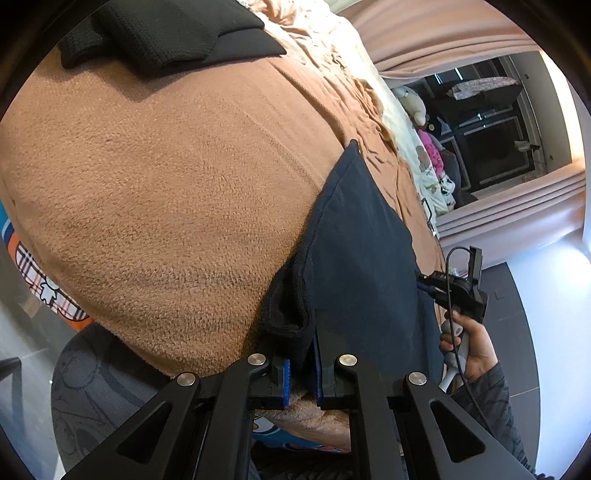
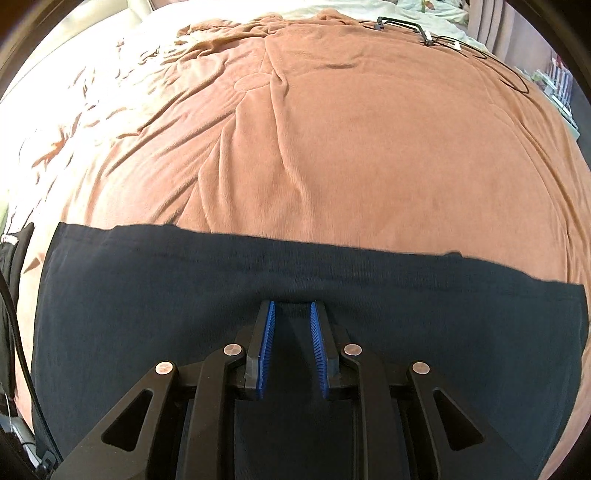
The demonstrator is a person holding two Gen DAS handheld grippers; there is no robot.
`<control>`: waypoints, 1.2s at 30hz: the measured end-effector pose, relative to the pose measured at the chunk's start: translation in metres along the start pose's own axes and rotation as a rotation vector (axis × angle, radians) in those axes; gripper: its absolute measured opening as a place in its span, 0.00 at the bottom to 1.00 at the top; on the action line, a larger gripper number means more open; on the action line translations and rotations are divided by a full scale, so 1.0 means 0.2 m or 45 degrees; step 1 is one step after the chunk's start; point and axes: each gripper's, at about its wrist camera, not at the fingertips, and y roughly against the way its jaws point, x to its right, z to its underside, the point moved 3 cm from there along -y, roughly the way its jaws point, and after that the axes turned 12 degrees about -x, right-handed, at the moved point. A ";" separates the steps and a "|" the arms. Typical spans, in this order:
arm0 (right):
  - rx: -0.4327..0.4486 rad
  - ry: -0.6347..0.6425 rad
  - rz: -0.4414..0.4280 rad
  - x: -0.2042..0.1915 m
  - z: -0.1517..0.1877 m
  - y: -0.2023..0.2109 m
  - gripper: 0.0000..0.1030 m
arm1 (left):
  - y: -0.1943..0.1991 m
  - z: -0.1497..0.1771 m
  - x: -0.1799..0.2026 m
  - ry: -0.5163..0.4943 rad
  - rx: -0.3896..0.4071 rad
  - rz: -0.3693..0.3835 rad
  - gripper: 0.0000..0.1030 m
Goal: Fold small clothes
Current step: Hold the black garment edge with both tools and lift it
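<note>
Left wrist view shows the left hand-held gripper (image 1: 302, 373) clamping the navy garment (image 1: 362, 236); right hand-held gripper (image 2: 291, 347) parted over it; black folded item (image 1: 166, 33) beyond suggests partial completion.

No text, label, brand, number or sign is legible on anything shown in either wrist view.
</note>
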 end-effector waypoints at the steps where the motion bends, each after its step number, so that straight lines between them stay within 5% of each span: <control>1: 0.006 0.005 0.006 0.00 -0.02 0.00 0.16 | 0.00 0.00 0.00 -0.003 -0.001 -0.003 0.10; 11: -0.029 -0.024 -0.030 -0.01 0.01 0.07 0.16 | 0.00 0.01 0.01 0.005 0.004 -0.026 0.10; 36: -0.136 0.116 -0.288 -0.08 0.79 0.27 0.16 | 0.00 0.00 0.03 0.016 0.011 -0.065 0.07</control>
